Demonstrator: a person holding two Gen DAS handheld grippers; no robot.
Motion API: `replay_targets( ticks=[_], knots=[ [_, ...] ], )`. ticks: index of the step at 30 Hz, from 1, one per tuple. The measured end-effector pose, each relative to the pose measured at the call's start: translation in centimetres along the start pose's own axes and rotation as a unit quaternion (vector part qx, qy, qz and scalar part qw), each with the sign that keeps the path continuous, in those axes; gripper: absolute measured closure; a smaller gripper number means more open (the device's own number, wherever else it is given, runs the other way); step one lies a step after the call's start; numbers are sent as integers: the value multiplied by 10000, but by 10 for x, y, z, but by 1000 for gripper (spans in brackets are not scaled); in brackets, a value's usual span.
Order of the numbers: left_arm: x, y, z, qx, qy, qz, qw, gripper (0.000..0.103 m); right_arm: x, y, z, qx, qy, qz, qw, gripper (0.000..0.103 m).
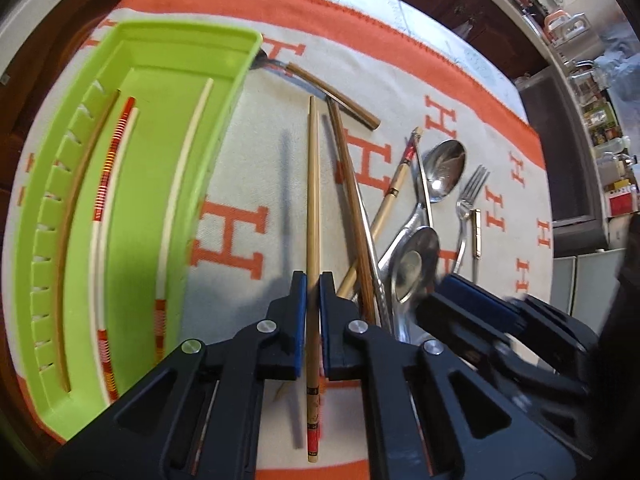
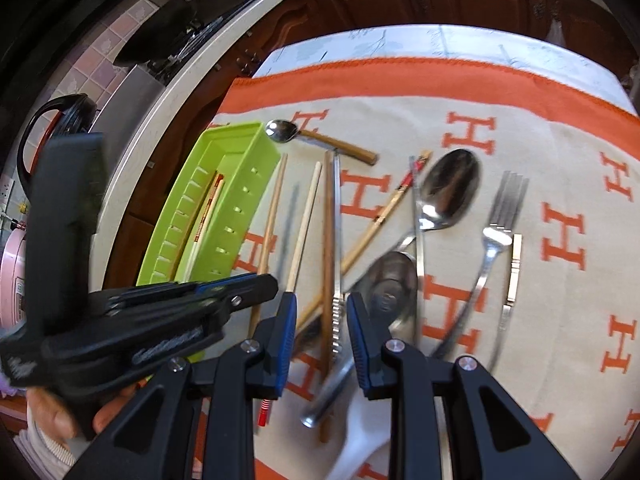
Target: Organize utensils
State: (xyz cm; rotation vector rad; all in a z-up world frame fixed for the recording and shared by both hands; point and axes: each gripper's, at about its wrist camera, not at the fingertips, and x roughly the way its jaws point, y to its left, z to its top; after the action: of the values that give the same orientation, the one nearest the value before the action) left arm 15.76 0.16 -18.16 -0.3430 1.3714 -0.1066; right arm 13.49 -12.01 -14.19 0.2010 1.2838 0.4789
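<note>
Everywhere, orange "H" letters on cloth [image 1: 400, 92]

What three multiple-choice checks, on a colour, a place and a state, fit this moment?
1. The tray is: A lime green; B orange; C white.
2. The fork lies: A in the tray; B on the cloth, right of the big spoon; C between gripper fingers.
3. The left gripper is: A open, empty; B shut on a chopstick; C shut on a knife.

1 A: its walls are lime green.
2 B: it rests on the patterned cloth beside the big spoon.
3 B: both pads flank the chopstick closely.
</note>
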Motion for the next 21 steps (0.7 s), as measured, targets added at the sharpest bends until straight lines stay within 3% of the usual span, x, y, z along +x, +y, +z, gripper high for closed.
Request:
replay_targets(
  ticks=[13, 21],
  knots=[
    [-98, 46, -6, 74, -634, -13, 9980, 99, 45, 42, 16, 46, 406, -32, 9992, 77],
    [-118, 90, -7, -148, -730, 47, 9972, 99, 83, 76, 13, -273, 657, -850, 9938, 77]
  ],
)
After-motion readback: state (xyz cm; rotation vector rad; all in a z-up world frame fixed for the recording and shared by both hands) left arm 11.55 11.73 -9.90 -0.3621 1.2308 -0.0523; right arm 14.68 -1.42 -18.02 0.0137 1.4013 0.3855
